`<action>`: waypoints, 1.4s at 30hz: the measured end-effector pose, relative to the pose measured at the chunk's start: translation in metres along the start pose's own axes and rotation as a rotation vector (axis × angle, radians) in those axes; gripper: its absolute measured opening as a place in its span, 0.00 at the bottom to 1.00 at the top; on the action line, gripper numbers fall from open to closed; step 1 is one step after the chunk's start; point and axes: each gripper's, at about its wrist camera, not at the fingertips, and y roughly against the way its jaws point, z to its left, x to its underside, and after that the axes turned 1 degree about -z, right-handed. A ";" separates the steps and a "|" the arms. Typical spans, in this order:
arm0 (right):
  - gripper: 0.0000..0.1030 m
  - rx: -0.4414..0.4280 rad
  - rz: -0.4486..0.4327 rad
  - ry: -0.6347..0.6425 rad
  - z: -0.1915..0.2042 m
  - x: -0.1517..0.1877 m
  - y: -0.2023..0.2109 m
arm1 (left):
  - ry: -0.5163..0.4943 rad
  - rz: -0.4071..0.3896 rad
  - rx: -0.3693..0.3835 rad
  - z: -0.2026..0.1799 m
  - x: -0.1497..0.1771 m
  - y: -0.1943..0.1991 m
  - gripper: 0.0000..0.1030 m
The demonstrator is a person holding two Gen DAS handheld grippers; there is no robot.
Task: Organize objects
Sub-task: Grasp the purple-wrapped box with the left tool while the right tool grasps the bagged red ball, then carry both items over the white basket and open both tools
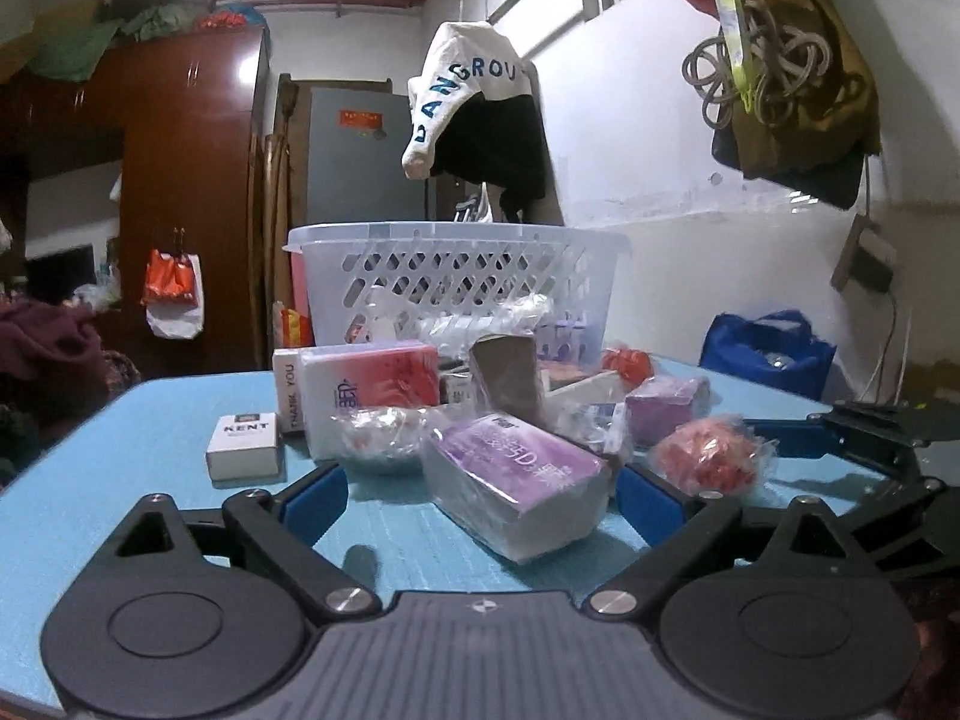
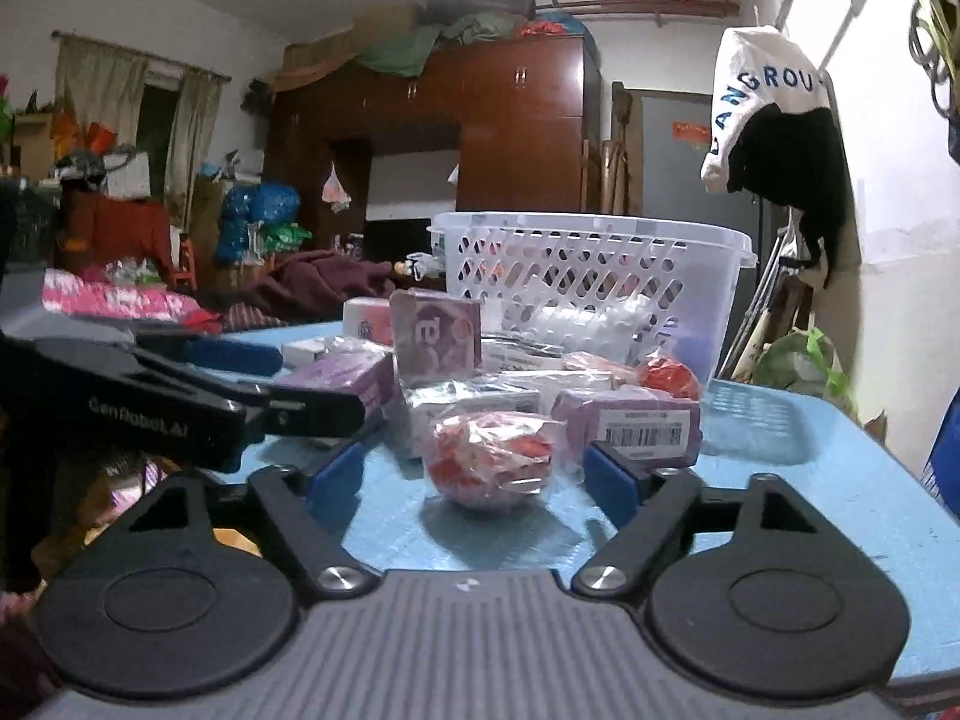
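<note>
A pile of small packs lies on the blue table (image 1: 150,420) in front of a white lattice basket (image 1: 456,237). My left gripper (image 1: 480,498) is open around a purple box in clear wrap (image 1: 516,480); the box sits nearer the right finger, with a wide gap on the left. In the right wrist view my right gripper (image 2: 474,477) is open astride a red round packet in clear film (image 2: 489,459), with a gap on both sides. The same packet (image 1: 708,459) shows at the right of the left wrist view. The basket (image 2: 588,225) holds a few wrapped items.
A white KENT box (image 1: 243,444), a pink-and-white pack (image 1: 372,390) and a small purple box (image 1: 666,408) crowd the pile. A barcoded purple box (image 2: 636,420) touches my right finger. The left gripper (image 2: 288,381) reaches in from the left. Blue bag (image 1: 768,348) beyond the table.
</note>
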 end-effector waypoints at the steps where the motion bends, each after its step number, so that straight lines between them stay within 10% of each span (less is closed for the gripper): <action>1: 0.73 -0.001 0.000 -0.002 -0.001 0.001 0.001 | -0.007 -0.010 -0.011 0.000 0.000 0.001 0.95; 16: 0.51 -0.002 0.001 -0.052 -0.018 -0.004 0.014 | -0.007 0.005 -0.004 -0.008 -0.001 -0.005 0.94; 20: 0.51 0.008 -0.006 -0.075 -0.028 -0.005 0.019 | 0.024 0.029 -0.010 -0.006 0.002 -0.010 0.57; 42: 0.51 0.008 -0.059 -0.142 -0.066 -0.056 0.008 | 0.109 -0.150 -0.018 0.031 -0.058 0.010 0.54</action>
